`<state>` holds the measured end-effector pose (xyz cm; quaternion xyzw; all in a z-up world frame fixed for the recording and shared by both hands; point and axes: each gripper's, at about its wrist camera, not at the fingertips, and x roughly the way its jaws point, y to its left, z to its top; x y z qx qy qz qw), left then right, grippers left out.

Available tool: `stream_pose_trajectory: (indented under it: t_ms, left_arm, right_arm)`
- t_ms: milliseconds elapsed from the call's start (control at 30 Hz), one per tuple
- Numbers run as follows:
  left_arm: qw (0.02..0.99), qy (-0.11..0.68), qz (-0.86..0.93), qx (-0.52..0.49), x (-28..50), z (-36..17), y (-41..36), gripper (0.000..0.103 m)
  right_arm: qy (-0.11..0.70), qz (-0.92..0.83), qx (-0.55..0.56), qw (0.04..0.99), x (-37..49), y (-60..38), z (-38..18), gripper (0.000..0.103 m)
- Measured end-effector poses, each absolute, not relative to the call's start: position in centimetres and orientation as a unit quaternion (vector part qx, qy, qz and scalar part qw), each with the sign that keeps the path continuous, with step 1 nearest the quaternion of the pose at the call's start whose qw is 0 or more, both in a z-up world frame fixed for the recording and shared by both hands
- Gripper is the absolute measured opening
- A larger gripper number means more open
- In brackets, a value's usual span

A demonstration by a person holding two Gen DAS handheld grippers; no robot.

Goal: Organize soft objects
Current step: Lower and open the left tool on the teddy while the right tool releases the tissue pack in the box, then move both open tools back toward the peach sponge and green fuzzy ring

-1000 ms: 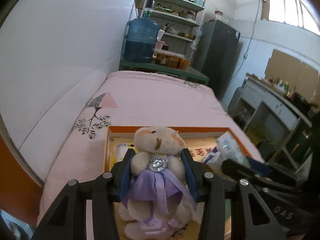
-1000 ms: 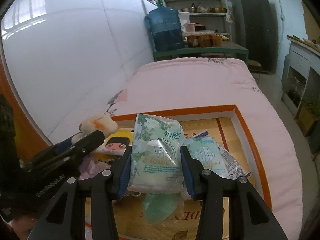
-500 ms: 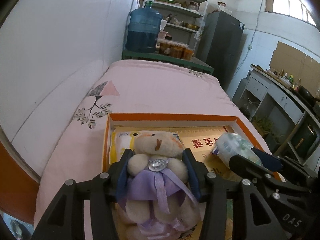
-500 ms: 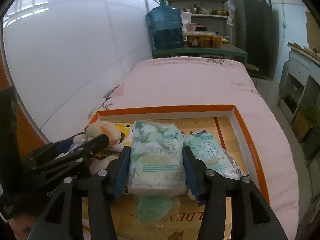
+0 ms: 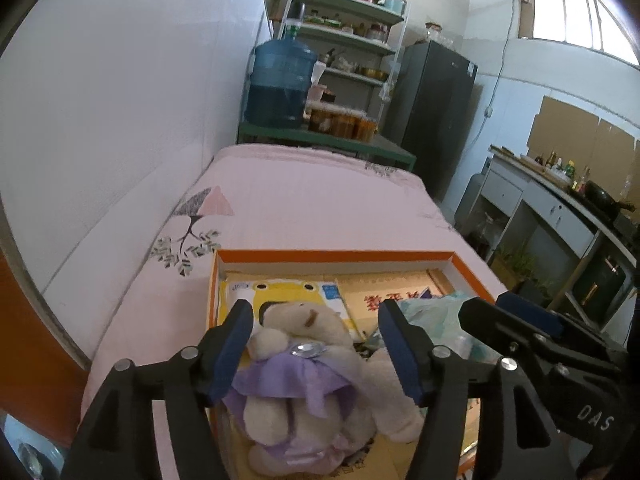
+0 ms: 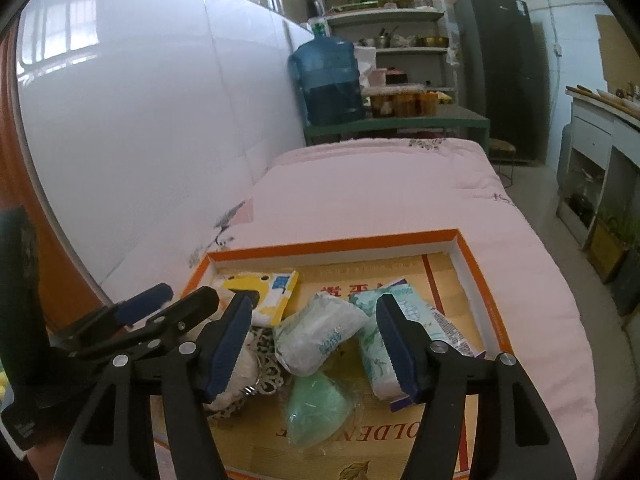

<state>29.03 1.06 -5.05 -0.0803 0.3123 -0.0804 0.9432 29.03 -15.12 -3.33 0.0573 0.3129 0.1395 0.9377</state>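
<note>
Left gripper [image 5: 316,344] was spread, teddy bear [image 5: 308,376] lying loose between its fingers at near left of the orange box [image 6: 332,246] on the pink bed [image 6: 380,184]. Right gripper [image 6: 314,344] was spread too, over a white tissue pack [image 6: 320,336], green pouch [image 6: 318,408] and patterned tissue pack [image 6: 376,352] inside the box.

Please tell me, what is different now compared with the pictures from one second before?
Both grippers opened. The left gripper let go of the teddy bear, which now lies in the orange box. The right gripper released the tissue pack, which dropped into the box beside the other packs. The box, the yellow pack and the pink bed stayed as they were.
</note>
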Motion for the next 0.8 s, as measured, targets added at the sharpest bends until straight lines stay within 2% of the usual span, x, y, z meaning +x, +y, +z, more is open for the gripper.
stream_pose_trajectory:
  t_ms: [333, 800]
  left_arm:
    - [0.958, 0.263, -0.078, -0.079, 26.8, -2.4, 0.8, 0.065]
    - [0.963, 0.242, -0.085, -0.081, 23.8, 0.3, 0.6, 0.065]
  right_arm:
    - [0.294, 0.142, 0.091, 0.941, 27.8, -16.1, -2.1, 0.066]
    - [0.273, 0.131, 0.075, 0.950, 22.6, -16.7, 0.6, 0.067]
